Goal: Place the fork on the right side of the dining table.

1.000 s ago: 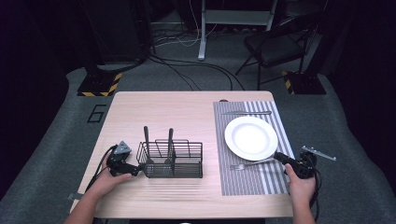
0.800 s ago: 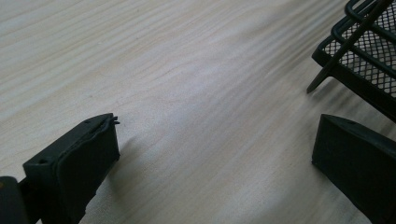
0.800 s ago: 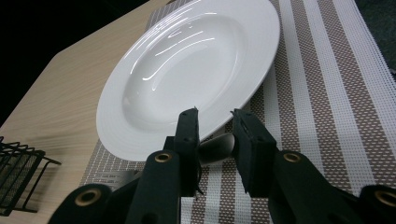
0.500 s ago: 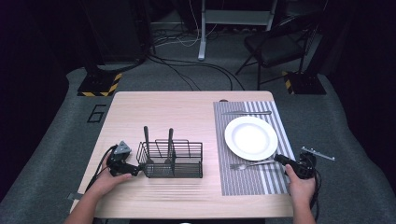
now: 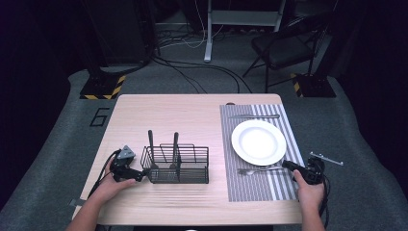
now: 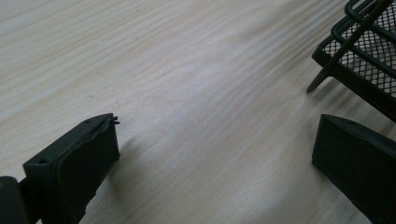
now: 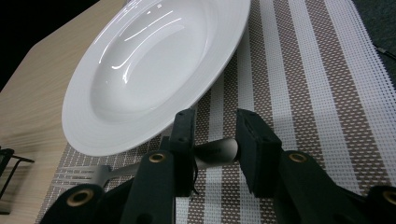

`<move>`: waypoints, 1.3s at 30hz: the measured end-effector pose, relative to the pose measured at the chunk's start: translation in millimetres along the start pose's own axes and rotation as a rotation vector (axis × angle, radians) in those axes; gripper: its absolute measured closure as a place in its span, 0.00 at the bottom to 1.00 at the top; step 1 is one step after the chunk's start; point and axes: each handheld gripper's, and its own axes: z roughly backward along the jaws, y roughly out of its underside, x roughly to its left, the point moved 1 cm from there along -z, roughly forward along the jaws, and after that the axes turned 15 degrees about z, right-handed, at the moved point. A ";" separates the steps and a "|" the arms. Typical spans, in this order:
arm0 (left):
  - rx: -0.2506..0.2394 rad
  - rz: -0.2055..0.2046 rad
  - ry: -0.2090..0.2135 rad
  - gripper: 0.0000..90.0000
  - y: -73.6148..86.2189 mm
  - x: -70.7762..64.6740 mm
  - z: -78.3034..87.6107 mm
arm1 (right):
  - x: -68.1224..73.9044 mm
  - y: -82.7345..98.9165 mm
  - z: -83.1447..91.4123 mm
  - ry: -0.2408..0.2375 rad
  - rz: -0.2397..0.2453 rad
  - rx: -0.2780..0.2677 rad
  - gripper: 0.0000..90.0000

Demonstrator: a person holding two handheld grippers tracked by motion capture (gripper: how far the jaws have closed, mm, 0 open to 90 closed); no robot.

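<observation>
Right gripper view: right gripper [image 7: 215, 140] jaws narrow, just opening, fork [image 7: 140, 169] handle between, crosswise; fork lies flat on mat [image 7: 317, 93] beside plate [image 7: 154, 70].

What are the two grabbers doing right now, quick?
Left gripper: open, holding nothing, beside the wire basket.
Right gripper: jaws just been opening, the fork handle lies between them, no longer squeezed.

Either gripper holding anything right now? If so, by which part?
No firm hold. The fork lies on the placemat, its handle end between the right gripper jaws, which have just been opening, one pad clear of it. The left gripper is open over bare table.
</observation>
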 end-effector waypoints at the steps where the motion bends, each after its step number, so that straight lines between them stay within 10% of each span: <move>1: 0.000 0.000 0.000 0.00 0.0 0.0 0.0 | -0.8 0.3 -0.2 0.001 0.006 -0.003 0.76; 27: 0.000 0.000 0.000 0.00 0.0 0.0 0.0 | 3.6 -3.2 2.9 0.051 0.058 -0.008 0.74; 39: 0.000 0.000 0.000 0.00 0.0 0.0 0.0 | 30.4 -13.0 8.2 0.019 0.138 -0.038 0.73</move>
